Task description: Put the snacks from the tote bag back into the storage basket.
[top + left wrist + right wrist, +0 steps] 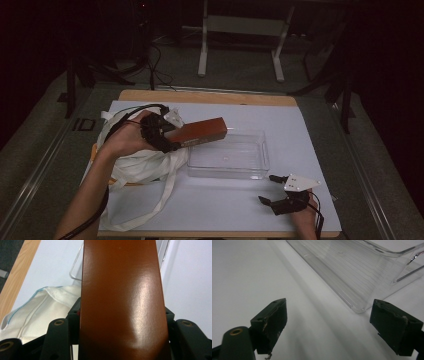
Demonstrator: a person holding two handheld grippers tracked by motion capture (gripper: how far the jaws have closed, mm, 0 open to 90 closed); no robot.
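The left gripper (167,136) pinches one end of the brown box (202,131), middle left; it looks stiff, smooth, maybe slippery. The right gripper (270,189) is spread wide.

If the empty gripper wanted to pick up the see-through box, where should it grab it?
Probably on the near rim. The clear box sits open-topped and flat on the white table cover, and its thin upright wall faces the open right gripper. Coming from above, one jaw inside and one outside that wall looks easiest; the corner nearest the jaws is rounded, so pinch a straight stretch.
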